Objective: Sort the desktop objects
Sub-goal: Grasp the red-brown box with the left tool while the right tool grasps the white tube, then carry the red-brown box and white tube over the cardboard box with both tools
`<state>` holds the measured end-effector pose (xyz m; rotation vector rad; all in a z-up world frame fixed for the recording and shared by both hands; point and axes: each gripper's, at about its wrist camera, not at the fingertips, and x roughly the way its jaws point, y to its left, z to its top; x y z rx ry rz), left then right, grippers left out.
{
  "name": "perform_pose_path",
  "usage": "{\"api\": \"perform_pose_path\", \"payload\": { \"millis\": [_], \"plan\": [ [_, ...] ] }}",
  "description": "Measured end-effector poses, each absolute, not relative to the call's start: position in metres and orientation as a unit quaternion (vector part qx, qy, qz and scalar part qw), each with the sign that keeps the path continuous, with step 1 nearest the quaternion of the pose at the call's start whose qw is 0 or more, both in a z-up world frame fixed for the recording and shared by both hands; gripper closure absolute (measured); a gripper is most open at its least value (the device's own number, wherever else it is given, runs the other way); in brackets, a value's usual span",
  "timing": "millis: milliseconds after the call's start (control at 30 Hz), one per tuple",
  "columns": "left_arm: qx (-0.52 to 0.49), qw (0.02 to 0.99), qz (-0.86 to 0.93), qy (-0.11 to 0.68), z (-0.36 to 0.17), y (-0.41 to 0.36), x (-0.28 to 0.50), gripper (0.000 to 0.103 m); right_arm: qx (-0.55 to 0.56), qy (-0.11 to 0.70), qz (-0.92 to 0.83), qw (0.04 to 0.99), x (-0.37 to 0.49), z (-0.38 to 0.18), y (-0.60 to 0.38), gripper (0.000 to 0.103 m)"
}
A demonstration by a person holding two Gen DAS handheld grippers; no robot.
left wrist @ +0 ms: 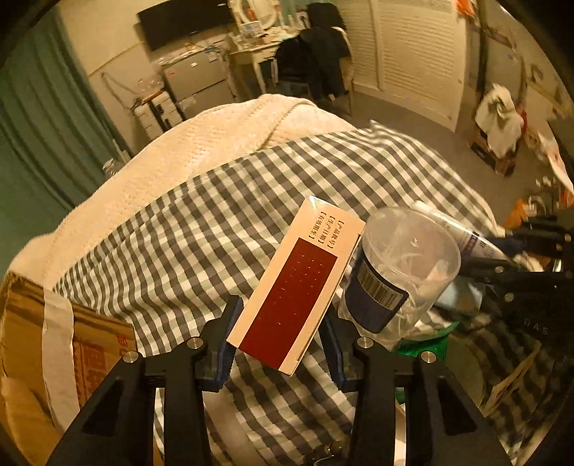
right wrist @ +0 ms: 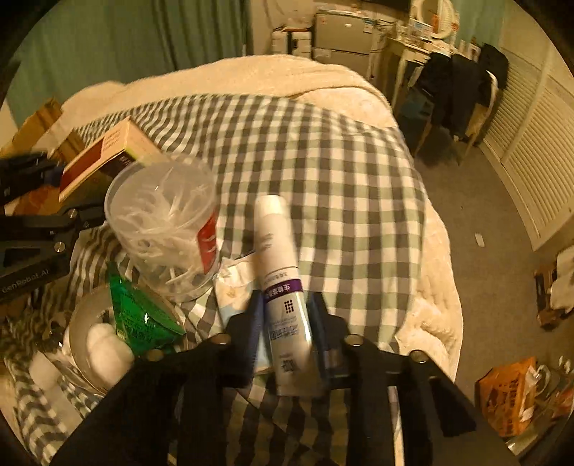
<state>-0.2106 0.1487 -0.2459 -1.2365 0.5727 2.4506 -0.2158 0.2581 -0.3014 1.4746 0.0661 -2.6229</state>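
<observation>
Left wrist view shows the left claw [left wrist: 280,335] clamped on a cream-and-maroon cardboard box [left wrist: 296,283], the right claw [right wrist: 285,331] on a white-and-purple spray bottle [right wrist: 283,297]; both seem grasped, so lifting them clear comes next.

A lived-in bedroom of a home is shown. A bed is covered by a grey-and-white checked sheet [right wrist: 323,150] and a cream blanket [left wrist: 201,143]. At twelve o'clock in the left wrist view, a dressing table [left wrist: 251,46] crowded with small items is seen, with a chair draped in dark clothes [left wrist: 315,53] beside it. A dark wall-mounted screen [left wrist: 179,21] hangs at eleven o'clock, green curtains [left wrist: 39,118] at nine o'clock, louvred wardrobe doors [left wrist: 412,53] at one o'clock.
</observation>
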Motion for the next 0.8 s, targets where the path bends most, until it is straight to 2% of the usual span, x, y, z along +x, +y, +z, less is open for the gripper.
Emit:
{"api": "perform_pose_path", "payload": {
  "millis": [200, 233, 433, 800],
  "plan": [
    [-0.434, 0.165, 0.868, 0.174, -0.237, 0.143, -0.204, 0.064, 0.484, -0.012, -0.873, 0.06, -0.208, -0.299, 0.274, 0.087],
    [-0.434, 0.164, 0.87, 0.169, -0.235, 0.142, -0.201, 0.064, 0.482, -0.019, -0.874, 0.056, -0.206, -0.298, 0.276, 0.09],
    [-0.419, 0.165, 0.881, 0.147, -0.215, 0.134, -0.18, 0.064, 0.463, -0.048, -0.884, 0.042, -0.194, -0.284, 0.281, 0.09],
    [-0.37, 0.175, 0.907, 0.105, -0.178, 0.119, -0.127, 0.064, 0.39, -0.102, -0.915, 0.018, -0.145, -0.227, 0.268, 0.09]
  ]
}}
